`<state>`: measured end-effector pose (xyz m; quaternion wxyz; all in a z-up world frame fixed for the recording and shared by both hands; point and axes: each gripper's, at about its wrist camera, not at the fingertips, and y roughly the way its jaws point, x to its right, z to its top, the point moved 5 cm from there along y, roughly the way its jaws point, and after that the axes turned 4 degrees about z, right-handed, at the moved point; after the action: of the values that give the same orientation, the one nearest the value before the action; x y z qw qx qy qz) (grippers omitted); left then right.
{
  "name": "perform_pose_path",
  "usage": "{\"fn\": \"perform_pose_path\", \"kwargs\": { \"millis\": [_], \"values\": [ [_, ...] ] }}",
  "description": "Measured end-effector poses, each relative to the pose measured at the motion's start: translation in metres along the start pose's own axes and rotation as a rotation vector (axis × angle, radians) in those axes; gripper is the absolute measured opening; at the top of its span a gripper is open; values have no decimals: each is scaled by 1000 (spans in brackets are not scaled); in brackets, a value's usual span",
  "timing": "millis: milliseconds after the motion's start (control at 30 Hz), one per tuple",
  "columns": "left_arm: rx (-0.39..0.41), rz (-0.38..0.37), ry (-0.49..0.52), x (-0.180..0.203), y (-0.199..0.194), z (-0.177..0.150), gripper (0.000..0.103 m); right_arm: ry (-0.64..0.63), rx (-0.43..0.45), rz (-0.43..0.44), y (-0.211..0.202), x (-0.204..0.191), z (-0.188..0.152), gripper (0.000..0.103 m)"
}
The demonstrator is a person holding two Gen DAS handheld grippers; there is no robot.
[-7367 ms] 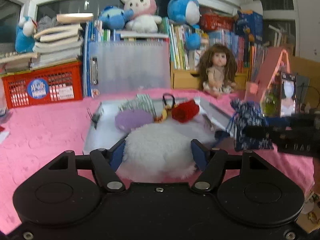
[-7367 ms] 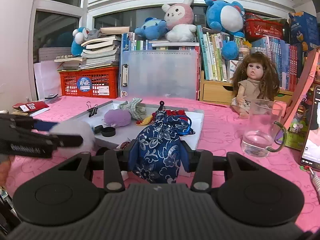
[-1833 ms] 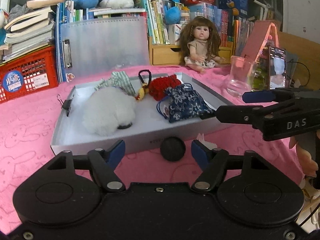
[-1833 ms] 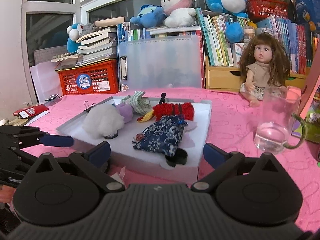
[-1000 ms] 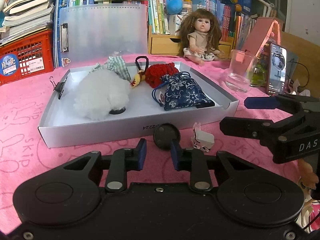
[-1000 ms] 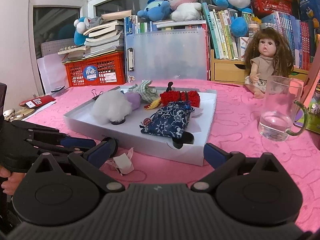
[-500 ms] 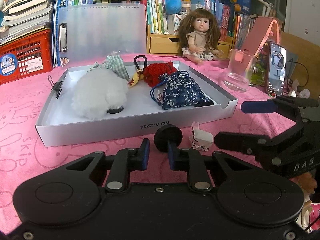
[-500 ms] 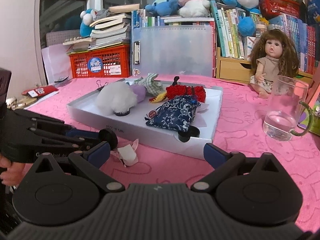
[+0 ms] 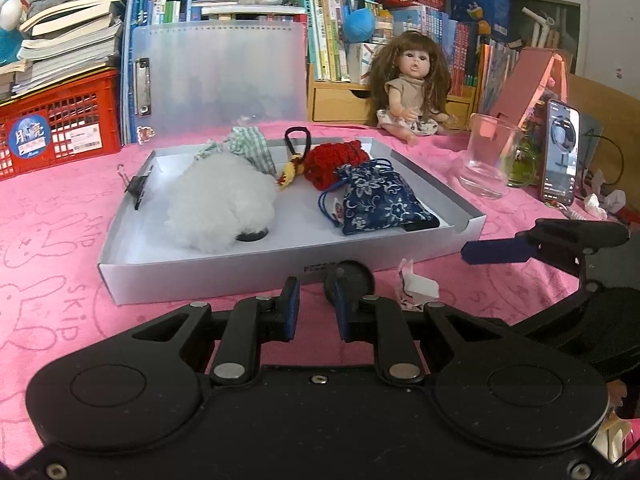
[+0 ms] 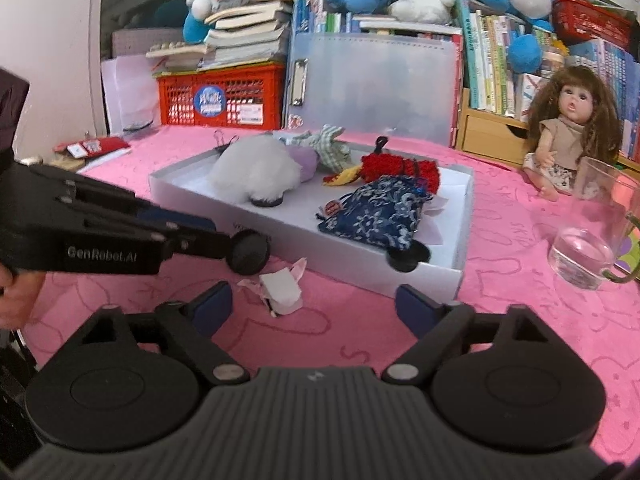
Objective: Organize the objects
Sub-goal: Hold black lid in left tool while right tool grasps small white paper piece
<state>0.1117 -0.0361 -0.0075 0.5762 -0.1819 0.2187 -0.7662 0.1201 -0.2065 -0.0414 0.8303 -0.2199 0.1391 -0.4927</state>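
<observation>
A white shallow box (image 9: 200, 276) on the pink cloth holds a white fluffy ball (image 9: 220, 208), a red knitted pouch (image 9: 336, 160) and a blue floral pouch (image 9: 380, 200). My left gripper (image 9: 317, 283) is shut in front of the box wall (image 10: 340, 258). A black round cap (image 9: 352, 278) stands at its right fingertip, and I cannot tell whether it is pinched. In the right wrist view the cap (image 10: 250, 256) sits at the left gripper's (image 10: 222, 240) tip. My right gripper (image 10: 314, 304) is open and closing, with a crumpled paper scrap (image 10: 280, 288) just ahead between its fingers.
A glass mug of water (image 10: 588, 248) stands right of the box, with a doll (image 9: 412, 92) and a propped phone (image 9: 560, 152) behind. A clear file case (image 9: 220, 76), a red crate (image 9: 60, 128) and books line the back. A second black cap (image 10: 408, 258) lies in the box's front corner.
The fluffy ball and blue pouch, once held, now lie in the box. The left jaws shut beside the black cap. The right gripper rolled and its jaws narrowed around the paper scrap.
</observation>
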Motion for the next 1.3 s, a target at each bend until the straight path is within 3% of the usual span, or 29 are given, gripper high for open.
{"fn": "perform_pose_path", "kwargs": {
  "millis": [100, 200, 300, 367, 467, 600, 967, 1300],
  "values": [
    [0, 2, -5, -2, -1, -1, 18, -10, -9, 20, 4, -5, 0, 87],
    [0, 1, -7, -2, -1, -1, 18, -24, -21, 24, 7, -9, 1, 78],
    [2, -5, -8, -1, -2, -2, 18, -11, -36, 28, 9, -8, 0, 65],
    [5, -10, -6, -1, -2, -1, 18, -5, -33, 29, 7, -8, -1, 50],
    [9, -20, -2, 3, -3, -2, 19, 1, -31, 23, 4, -7, 0, 39],
    [19, -29, 9, 11, -4, -4, 35, 15, -14, 9, -4, -3, 0, 37],
    [7, -22, -3, 24, 7, -6, 45, 79, 29, -76, -20, 18, -3, 37],
    [-8, -4, -40, 29, 16, -6, 48, 88, 23, -81, -19, 19, -9, 38]
  ]
}}
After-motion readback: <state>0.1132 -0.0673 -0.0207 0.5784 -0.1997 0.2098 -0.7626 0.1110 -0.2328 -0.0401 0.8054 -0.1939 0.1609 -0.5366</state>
